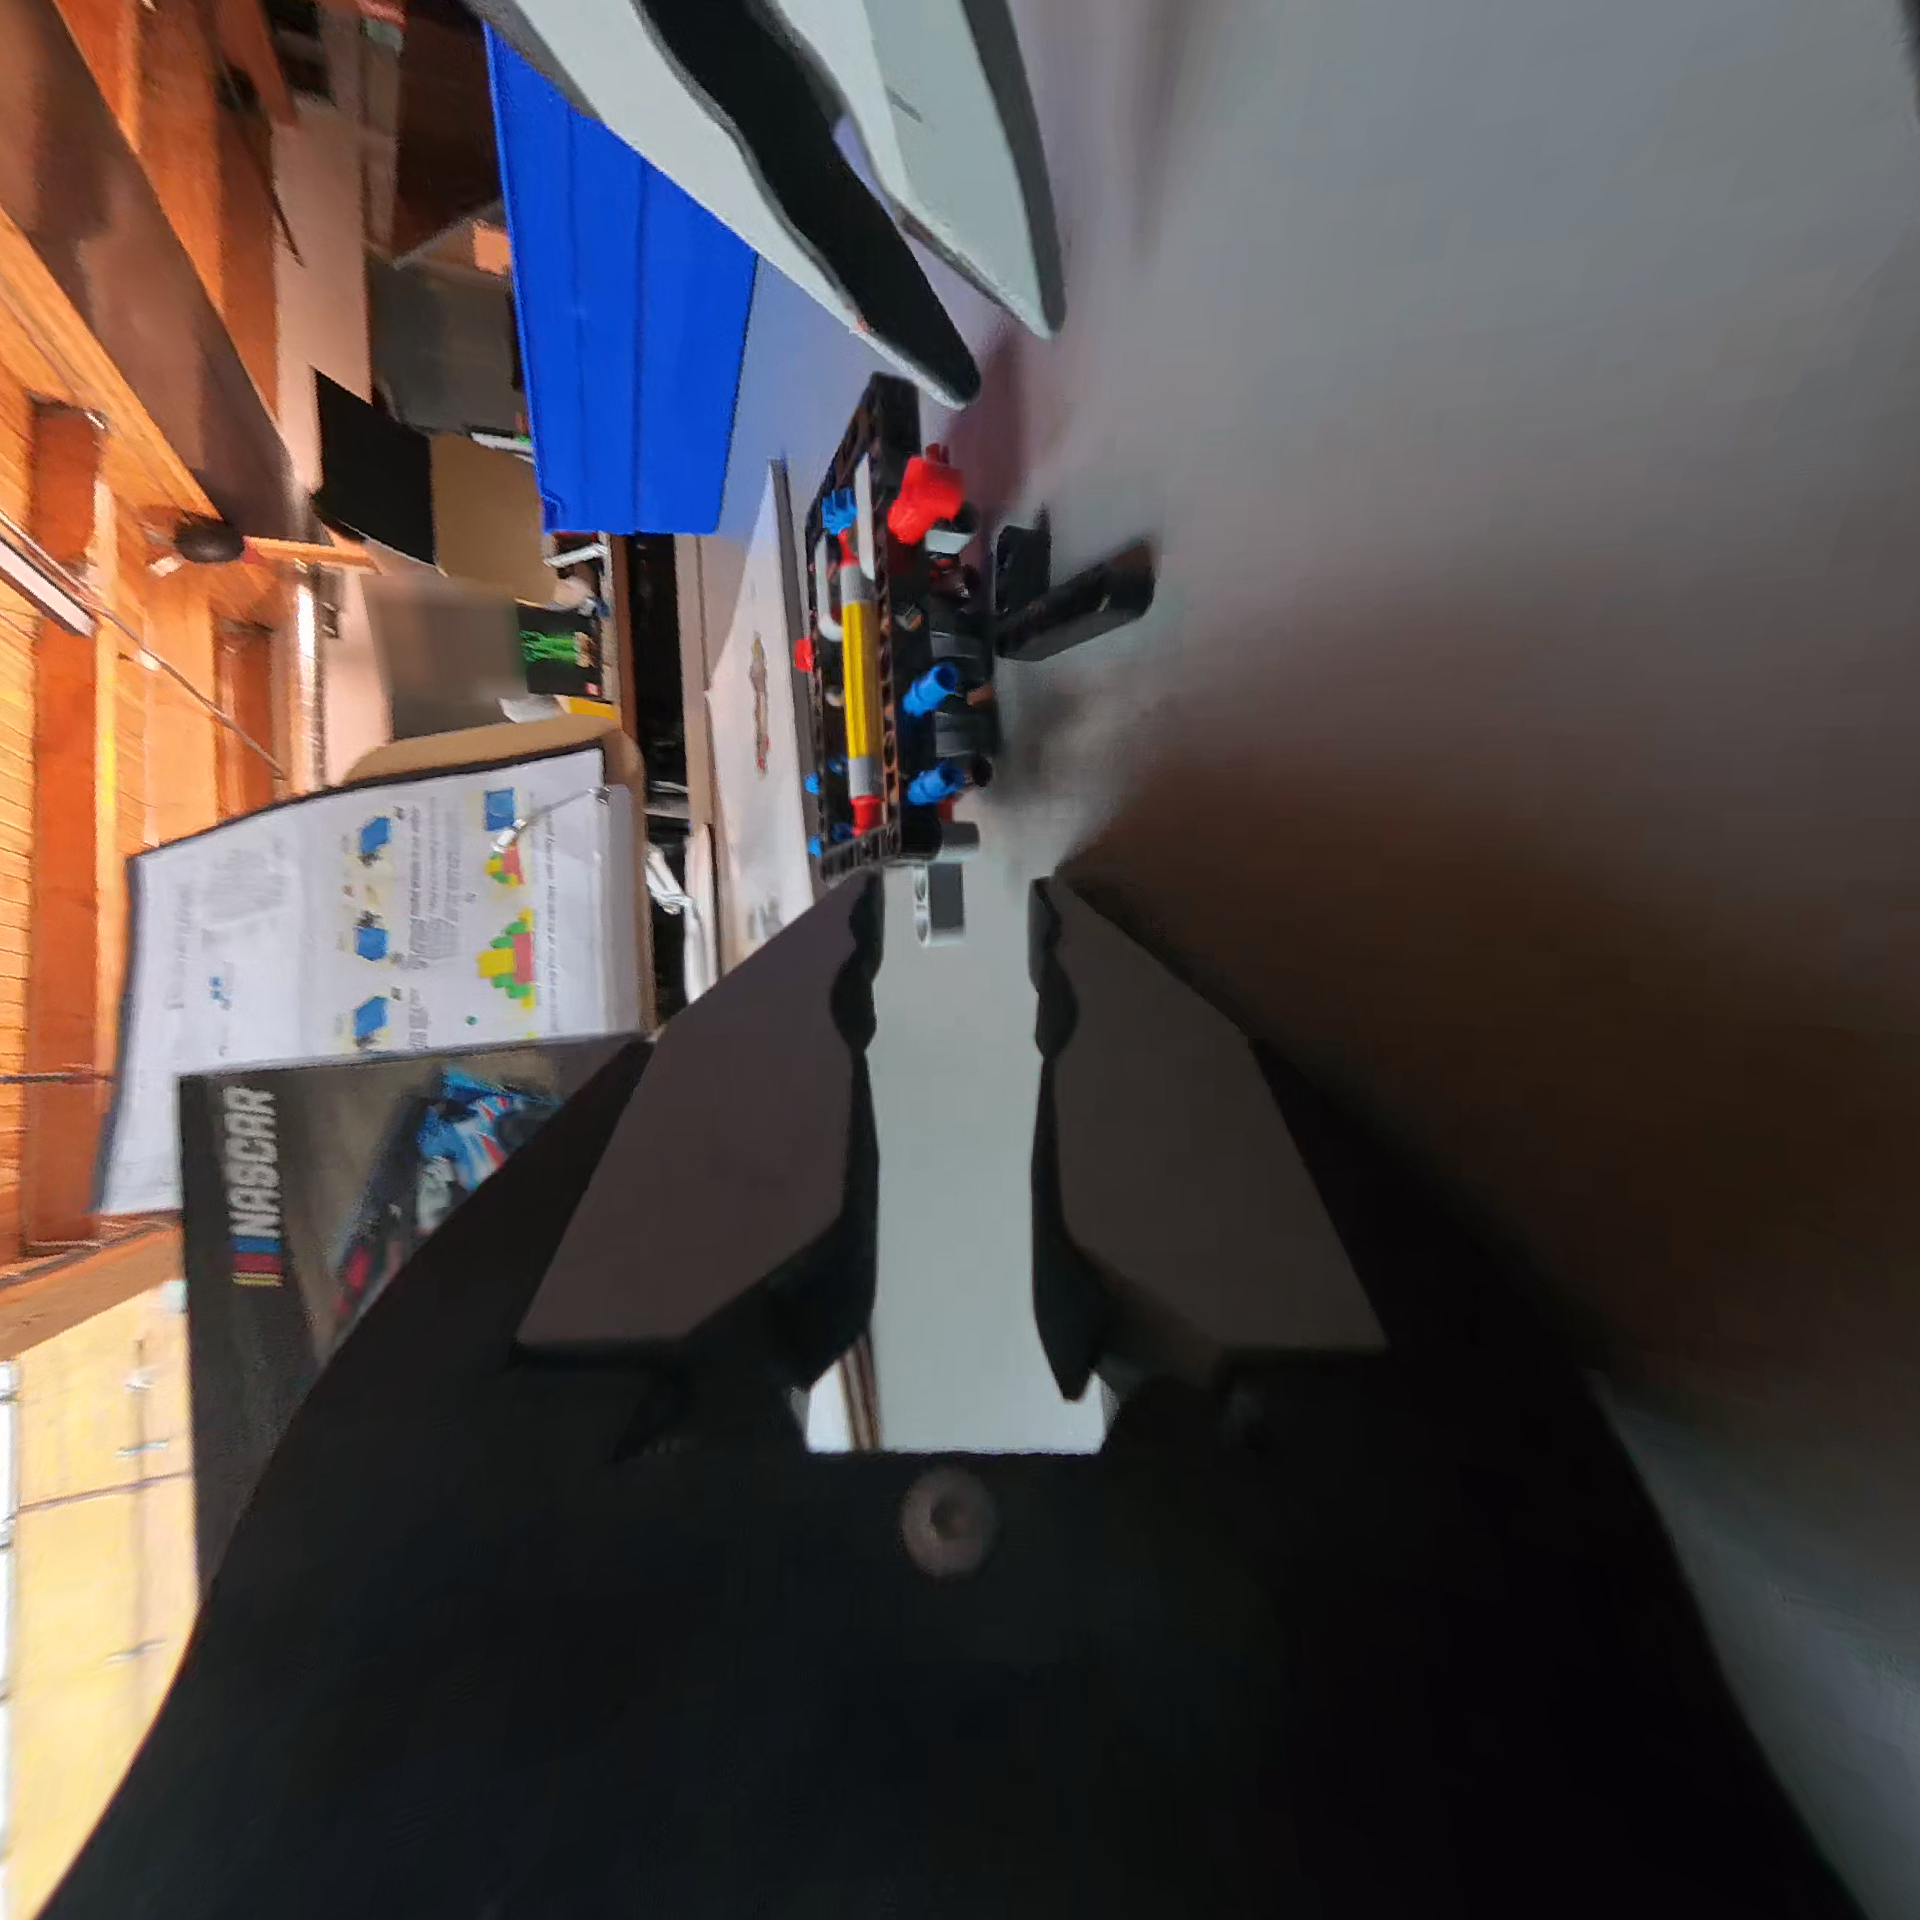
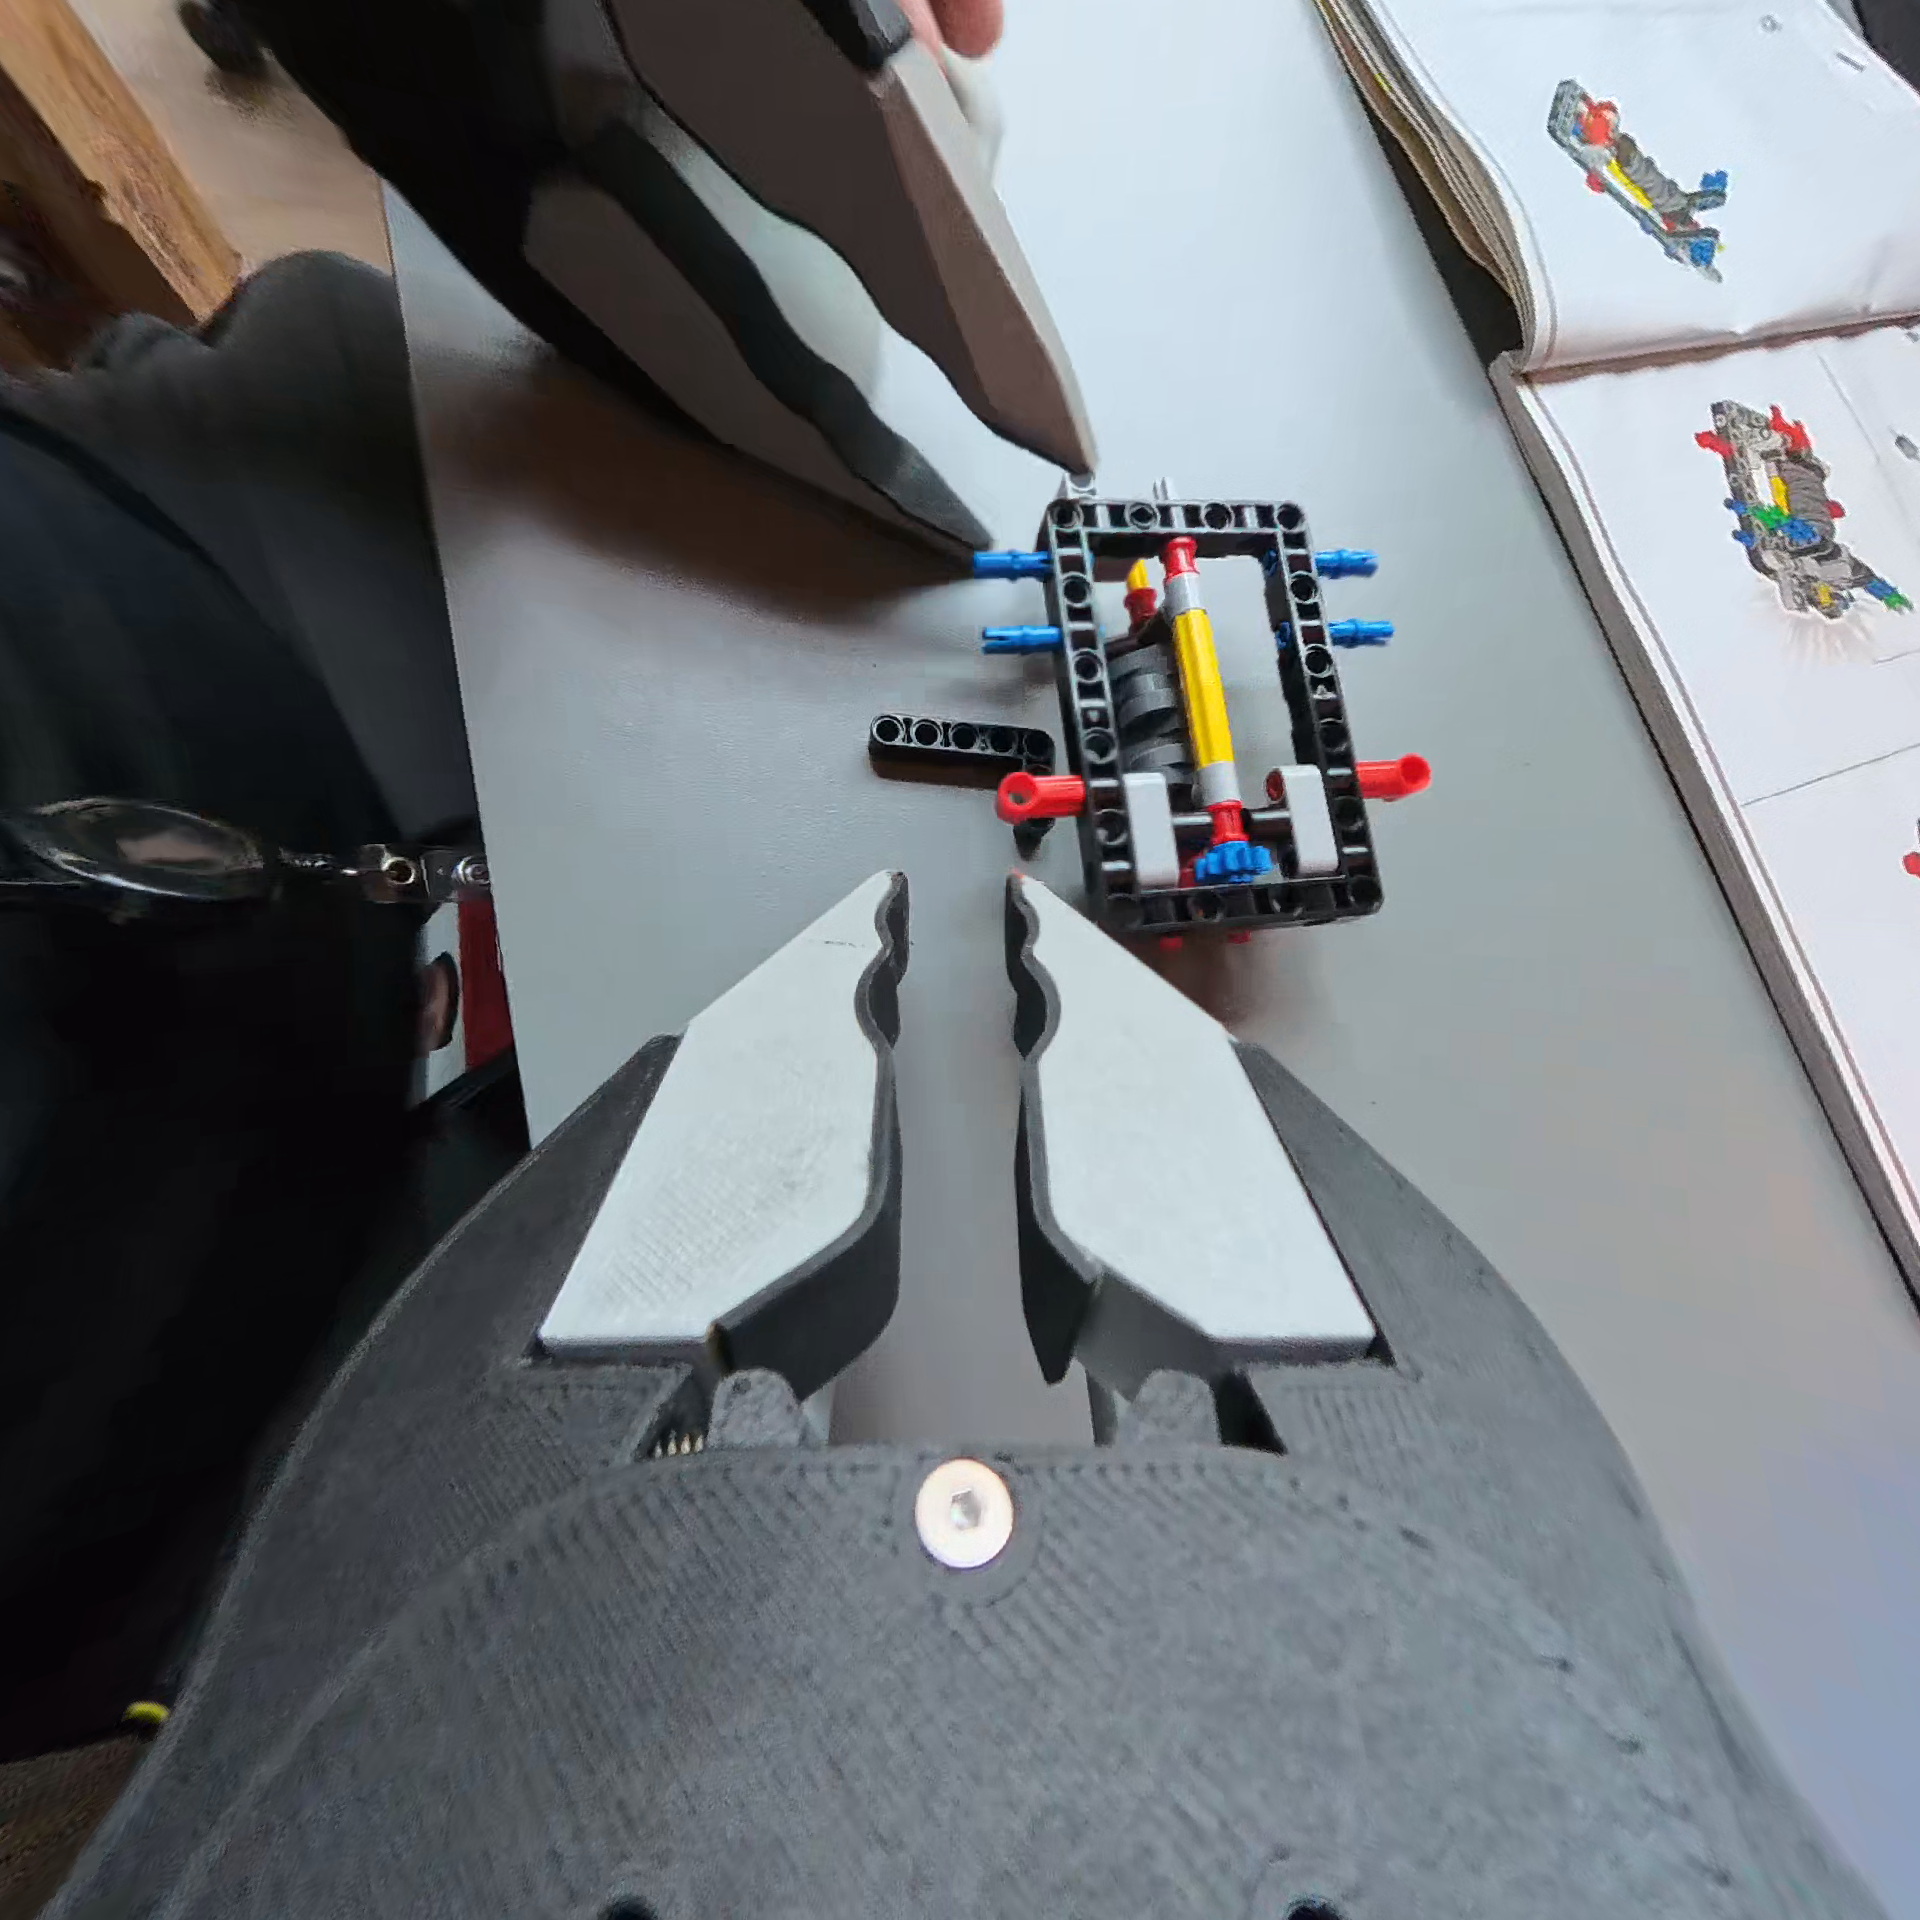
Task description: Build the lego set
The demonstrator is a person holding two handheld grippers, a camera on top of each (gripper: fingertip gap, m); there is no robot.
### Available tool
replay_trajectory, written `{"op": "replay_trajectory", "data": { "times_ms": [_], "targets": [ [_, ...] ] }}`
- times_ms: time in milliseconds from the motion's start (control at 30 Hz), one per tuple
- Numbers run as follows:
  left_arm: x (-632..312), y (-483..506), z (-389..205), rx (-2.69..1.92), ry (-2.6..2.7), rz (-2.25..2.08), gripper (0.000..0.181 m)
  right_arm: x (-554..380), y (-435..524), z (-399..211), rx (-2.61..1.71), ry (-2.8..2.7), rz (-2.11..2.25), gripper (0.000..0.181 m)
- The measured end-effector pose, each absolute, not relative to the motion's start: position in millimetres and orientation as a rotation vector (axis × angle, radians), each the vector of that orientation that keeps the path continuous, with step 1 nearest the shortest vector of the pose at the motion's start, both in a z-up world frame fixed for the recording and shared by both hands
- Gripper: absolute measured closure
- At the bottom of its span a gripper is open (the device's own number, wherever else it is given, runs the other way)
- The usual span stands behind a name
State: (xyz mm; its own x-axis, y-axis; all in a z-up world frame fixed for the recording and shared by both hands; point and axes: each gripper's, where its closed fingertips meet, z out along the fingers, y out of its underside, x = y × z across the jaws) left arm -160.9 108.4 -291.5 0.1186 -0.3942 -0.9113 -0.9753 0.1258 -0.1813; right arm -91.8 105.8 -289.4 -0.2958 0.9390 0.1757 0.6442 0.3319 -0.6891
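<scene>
Two empty grippers, each narrowly parted: right gripper (image 2: 956, 883) at frame centre, with frame (image 2: 1210, 717) just up-right of its tips, long axis up-down, loose black beam (image 2: 961, 740) directly above, nearer this hand; left gripper (image 2: 1029, 499) upper left, tips beside frame's top-left corner.

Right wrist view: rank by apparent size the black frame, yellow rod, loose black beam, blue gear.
1. black frame
2. yellow rod and loose black beam: similar length, too close to rank
3. blue gear

Left gripper (image 1: 954, 914), right gripper (image 2: 956, 902): both agape, empty
</scene>
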Motion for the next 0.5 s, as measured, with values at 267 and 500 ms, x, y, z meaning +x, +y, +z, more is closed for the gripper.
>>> {"op": "replay_trajectory", "data": {
  "times_ms": [267, 500],
  "targets": [
    [-122, 63, -265, -1.927, 0.926, 0.101, 0.174, -90, 110, -295, -1.404, -2.013, 0.771, 0.165],
    [-105, 79, -302, -2.294, 0.581, -0.368, 0.137, -88, 119, -291, -1.398, -1.952, 0.718, 0.163]
  ]
}}
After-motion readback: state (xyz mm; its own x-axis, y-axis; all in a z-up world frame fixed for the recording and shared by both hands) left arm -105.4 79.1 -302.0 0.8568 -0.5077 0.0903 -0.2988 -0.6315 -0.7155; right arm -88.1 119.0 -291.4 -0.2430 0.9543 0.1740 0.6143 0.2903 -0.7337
